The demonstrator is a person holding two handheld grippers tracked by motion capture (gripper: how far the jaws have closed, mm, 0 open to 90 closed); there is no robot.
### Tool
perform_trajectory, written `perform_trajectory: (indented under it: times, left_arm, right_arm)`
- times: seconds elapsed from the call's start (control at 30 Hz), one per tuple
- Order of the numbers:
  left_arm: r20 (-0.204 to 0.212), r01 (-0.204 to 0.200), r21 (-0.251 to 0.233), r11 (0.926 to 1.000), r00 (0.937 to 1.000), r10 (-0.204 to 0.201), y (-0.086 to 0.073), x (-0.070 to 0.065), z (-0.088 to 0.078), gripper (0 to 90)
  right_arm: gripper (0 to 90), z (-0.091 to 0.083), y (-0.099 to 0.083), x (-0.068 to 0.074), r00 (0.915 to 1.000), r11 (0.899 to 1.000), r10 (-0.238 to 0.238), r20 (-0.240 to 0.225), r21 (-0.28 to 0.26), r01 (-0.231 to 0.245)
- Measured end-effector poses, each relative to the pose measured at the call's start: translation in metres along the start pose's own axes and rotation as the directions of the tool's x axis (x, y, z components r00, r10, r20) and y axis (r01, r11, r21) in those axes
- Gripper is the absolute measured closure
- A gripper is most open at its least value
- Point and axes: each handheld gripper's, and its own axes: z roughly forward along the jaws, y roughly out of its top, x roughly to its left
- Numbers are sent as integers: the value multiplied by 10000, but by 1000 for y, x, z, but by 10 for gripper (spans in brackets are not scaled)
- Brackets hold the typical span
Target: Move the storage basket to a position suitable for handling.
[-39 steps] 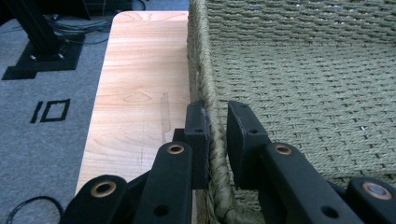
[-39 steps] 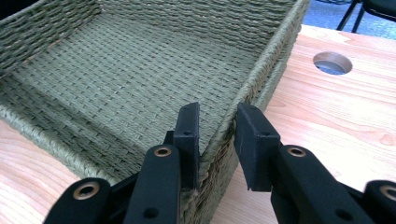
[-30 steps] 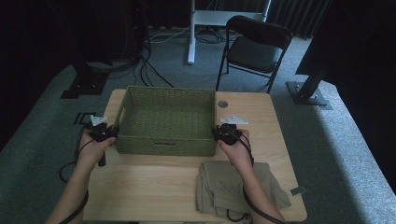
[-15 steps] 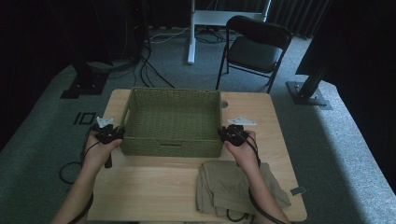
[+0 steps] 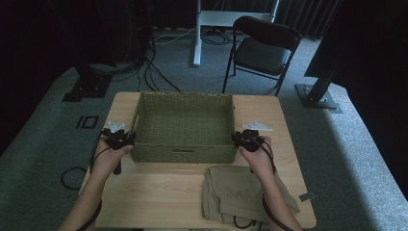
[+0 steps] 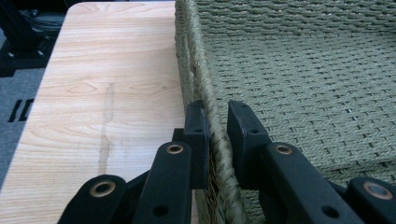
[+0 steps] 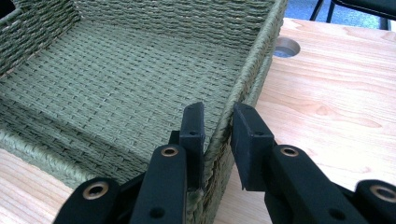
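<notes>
Basket slides nearer since earlier frame: green woven rectangular basket (image 5: pixel 182 126) side rims straddled, left gripper (image 6: pixel 215 135) and right gripper (image 7: pixel 217 140) jaws slightly apart, not clamped. Pull evenly, stop short of folded khaki cloth (image 5: pixel 240 192).

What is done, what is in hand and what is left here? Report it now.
Done: the woven basket stands empty on the table. In hand: the left gripper and right gripper each straddle a side wall, jaws not fully closed. Left, probably: clamping and moving the basket; the folded khaki garment lies outside it on the table.
</notes>
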Motion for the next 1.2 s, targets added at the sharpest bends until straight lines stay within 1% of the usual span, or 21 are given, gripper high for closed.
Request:
perform_trajectory:
  times: [0.27, 0.37, 0.4, 0.43, 0.47, 0.5, 0.53, 0.57, 0.6, 0.67, 0.7, 0.77, 0.8, 0.83, 0.87, 0.97, 1.0, 1.03, 1.1, 1.17, 1.2]
  left_arm:
    - [79, 8, -35, 10000, 10000, -8, 0, -2, 0, 797]
    - [141, 51, -232, 9997, 9999, -47, -2, 0, 1, 797]
    - [303, 98, -272, 9996, 9995, -90, -2, 1, 2, 776]
    - [462, 118, -292, 9995, 9989, -105, -2, 1, 2, 718]
    - [532, 66, -388, 9992, 9986, -46, -2, 2, 3, 714]
    - [598, 21, -395, 9992, 9982, 3, 0, 3, 3, 658]
    - [671, 89, -427, 9990, 9977, -61, 1, 4, 3, 654]
    - [751, 80, -505, 9987, 9972, -42, 3, 5, 4, 652]
    - [813, 12, -563, 9984, 9967, 34, 6, 7, 4, 606]
    - [698, -130, -786, 9968, 9974, 185, 12, 10, 5, 517]
    - [600, -54, -969, 9953, 9981, 113, 16, 12, 5, 495]
    - [705, 101, -1311, 9913, 9975, -8, 24, 16, 7, 464]
    - [501, -58, -1387, 9903, 9987, 128, 27, 17, 9, 460]
    - [309, -311, -1392, 9898, 9989, 358, 29, 19, 11, 428]
    - [291, -387, -1343, 9902, 9987, 430, 32, 21, 14, 417]
    - [524, -77, -1237, 9923, 9985, 143, 36, 22, 21, 417]
    - [531, 53, -1216, 9926, 9986, 11, 36, 23, 24, 417]
    - [457, 66, -1176, 9930, 9990, -12, 37, 23, 26, 417]
    - [384, 144, -1082, 9940, 9992, -103, 37, 24, 31, 417]
    - [828, 273, -1277, 9914, 9964, -167, 36, 24, 37, 424]
    - [938, 420, -1266, 9911, 9951, -302, 35, 25, 39, 430]
  right_arm:
    - [749, -3, -2, -4, 9999, 9999, 140, -24, -36, -140]
    - [750, -3, -3, -3, 10000, 10000, 17, 44, -53, -17]
    - [749, -3, -2, -3, 10000, 10000, 28, 40, -48, -28]
    - [749, -3, -2, -3, 10000, 10000, 58, 8, -30, -58]
    - [745, -3, -1, -4, 9999, 9999, 149, -56, -41, -149]
    - [716, -4, 0, -5, 9994, 9994, 327, -116, -127, -329]
    - [702, -4, 2, -7, 9991, 9989, 411, -139, -216, -414]
    - [657, -5, 5, -8, 9986, 9983, 505, -179, -298, -510]
    - [628, -5, 8, -8, 9978, 9970, 635, -200, -423, -643]
    - [591, -4, 16, -7, 9979, 9965, 613, -224, -562, -624]
    - [562, -2, 20, -6, 9979, 9955, 616, -184, -712, -628]
    - [507, 2, 28, -4, 9974, 9942, 686, -207, -818, -701]
    - [491, 4, 31, -3, 9976, 9938, 681, -101, -874, -688]
    - [475, 8, 34, -3, 9977, 9941, 672, 94, -858, -661]
    - [476, 11, 37, -3, 9975, 9950, 683, 197, -750, -666]
    - [474, 25, 42, -6, 9958, 9960, 708, 587, -594, -673]
    - [473, 29, 42, -7, 9949, 9966, 709, 724, -476, -675]
    - [473, 34, 42, -8, 9939, 9969, 704, 848, -401, -672]
    - [471, 43, 41, -10, 9925, 9967, 791, 927, -249, -771]
    - [473, 49, 38, -11, 9913, 9967, 810, 1040, -61, -808]
    - [484, 52, 36, -11, 9910, 9964, 835, 1047, 18, -842]
